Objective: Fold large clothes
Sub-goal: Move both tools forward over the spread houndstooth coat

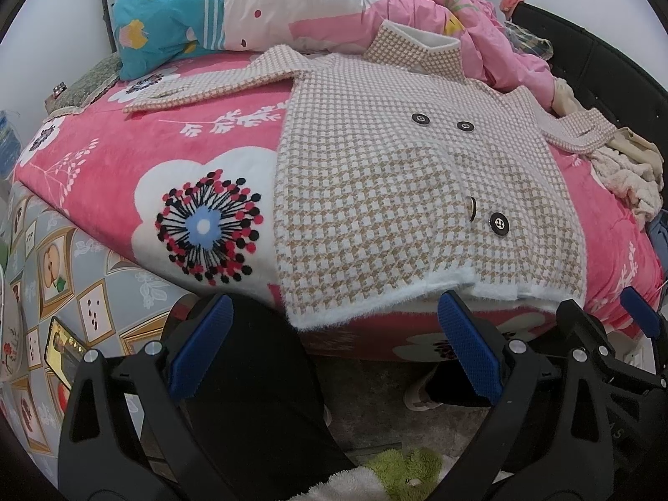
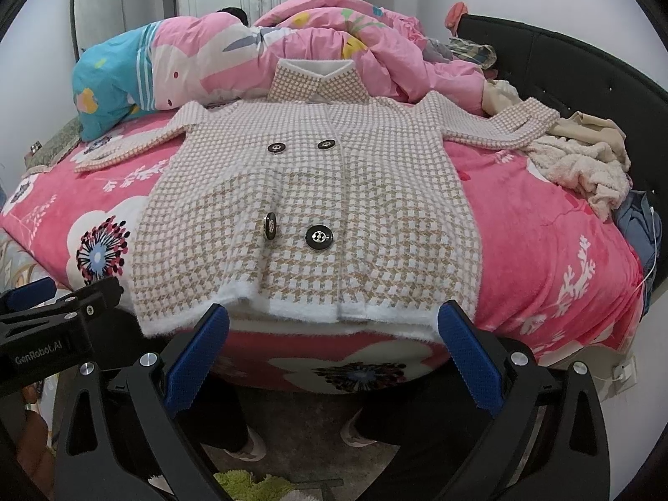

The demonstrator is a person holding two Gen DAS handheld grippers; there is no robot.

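Both grippers, left gripper point(image 1: 334, 346) and right gripper point(image 2: 334, 355), hang wide open, empty, short of the houndstooth coat point(image 2: 309, 217) at the bed's point(image 2: 542, 225) near edge.

"GenRobot.AI" on left claw point(image 2: 29, 292) body

A bed point(image 2: 542, 225) carries a pink floral blanket point(image 1: 137, 154). At its far edge lie a blue and pink pillow point(image 2: 137, 75) and a crumpled pink quilt point(image 2: 375, 50). A cream fleece heap point(image 2: 584, 167) sits at the right edge beside the black headboard point(image 2: 584, 62). A green rug point(image 1: 405, 467) lies on the floor.
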